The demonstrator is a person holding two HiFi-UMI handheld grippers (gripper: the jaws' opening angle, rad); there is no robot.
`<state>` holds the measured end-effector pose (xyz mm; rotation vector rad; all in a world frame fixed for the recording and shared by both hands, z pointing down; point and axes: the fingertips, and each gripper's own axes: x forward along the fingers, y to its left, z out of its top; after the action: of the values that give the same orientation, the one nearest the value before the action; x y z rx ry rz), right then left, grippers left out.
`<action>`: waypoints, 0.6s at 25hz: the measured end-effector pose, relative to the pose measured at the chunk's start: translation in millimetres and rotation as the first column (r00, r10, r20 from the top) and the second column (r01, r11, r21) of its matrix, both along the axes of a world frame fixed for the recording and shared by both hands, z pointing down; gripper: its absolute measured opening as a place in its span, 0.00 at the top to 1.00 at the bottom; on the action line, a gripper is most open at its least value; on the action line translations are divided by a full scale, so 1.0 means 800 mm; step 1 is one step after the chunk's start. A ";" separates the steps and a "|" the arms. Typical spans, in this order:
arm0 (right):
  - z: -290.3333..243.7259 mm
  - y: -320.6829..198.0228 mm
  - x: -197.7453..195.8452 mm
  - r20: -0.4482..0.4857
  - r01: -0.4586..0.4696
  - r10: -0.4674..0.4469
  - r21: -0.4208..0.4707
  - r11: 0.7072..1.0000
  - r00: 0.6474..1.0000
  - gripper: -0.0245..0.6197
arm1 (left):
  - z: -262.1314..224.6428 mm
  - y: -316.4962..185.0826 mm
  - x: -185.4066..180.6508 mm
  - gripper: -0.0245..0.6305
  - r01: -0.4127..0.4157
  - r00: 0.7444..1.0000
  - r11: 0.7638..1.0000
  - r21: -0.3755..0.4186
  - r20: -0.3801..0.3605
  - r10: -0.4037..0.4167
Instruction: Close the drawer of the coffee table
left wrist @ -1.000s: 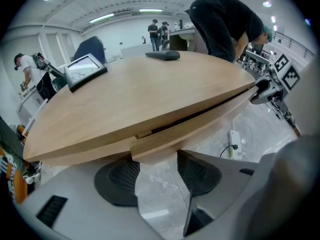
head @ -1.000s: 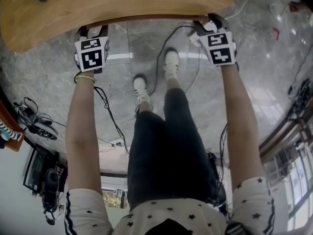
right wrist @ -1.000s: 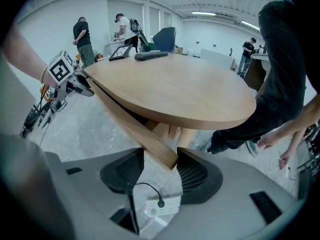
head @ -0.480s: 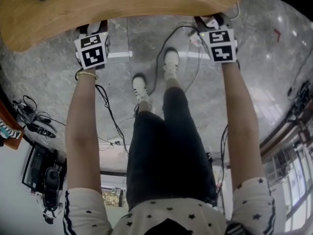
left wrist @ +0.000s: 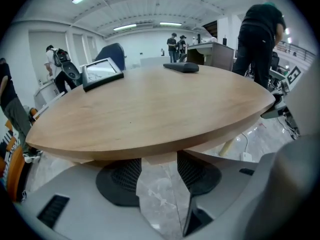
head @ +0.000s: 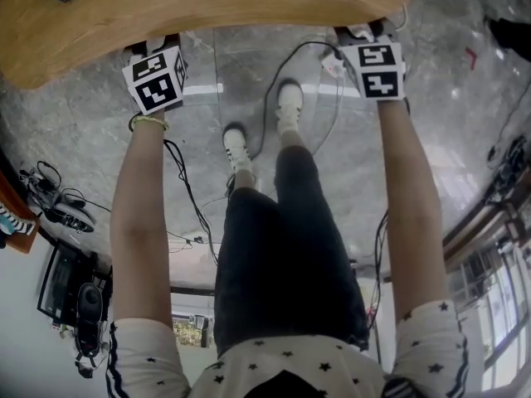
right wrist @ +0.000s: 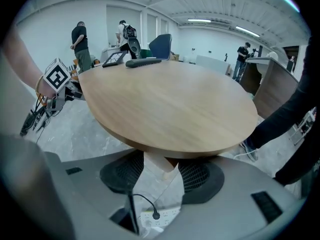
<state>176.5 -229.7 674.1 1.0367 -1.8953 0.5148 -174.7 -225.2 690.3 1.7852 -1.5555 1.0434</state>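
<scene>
The round wooden coffee table (head: 207, 7) fills the top of the head view; no drawer front shows past its rim. My left gripper (head: 153, 52) and right gripper (head: 369, 33) are both up against the near rim, their tips tucked under it. In the left gripper view the table top (left wrist: 150, 109) lies just over the left gripper (left wrist: 159, 159), whose pads stand apart with only floor between. In the right gripper view the right gripper (right wrist: 161, 166) is also open under the top (right wrist: 170, 104), a wooden leg (right wrist: 159, 160) showing beyond the gap.
A white power strip (head: 333, 66) and black cables (head: 187, 193) lie on the marble floor by the person's shoes (head: 289, 106). A tablet (left wrist: 101, 72) and a dark remote (left wrist: 181, 67) rest on the table. Gear sits on the floor at left (head: 58, 210). People stand beyond the table.
Both grippers have pushed forward to the table's rim. The darker strip that stuck out under the rim one second ago has slid out of sight beneath the top.
</scene>
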 end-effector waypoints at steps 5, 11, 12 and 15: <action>0.001 -0.009 0.000 0.030 -0.032 0.031 0.031 0.999 0.999 0.64 | 0.002 -0.006 0.000 0.62 0.060 0.998 0.998 0.016 -0.033 -0.060; 0.001 -0.015 0.001 0.055 -0.062 0.059 0.055 0.997 0.997 0.64 | 0.001 -0.009 0.001 0.63 0.137 0.990 0.990 0.036 -0.049 -0.135; 0.001 -0.015 0.002 0.057 -0.066 0.062 0.058 0.996 0.996 0.64 | 0.001 -0.009 0.001 0.63 0.139 0.989 0.990 0.040 -0.047 -0.137; 0.002 -0.014 0.002 0.066 -0.079 0.075 0.061 0.995 0.995 0.63 | 0.001 -0.009 0.001 0.63 0.138 0.990 0.989 0.043 -0.043 -0.136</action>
<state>178.1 -241.1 675.4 1.1509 -1.9440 0.5410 -174.2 -232.5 691.1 1.6919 -1.6645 0.9083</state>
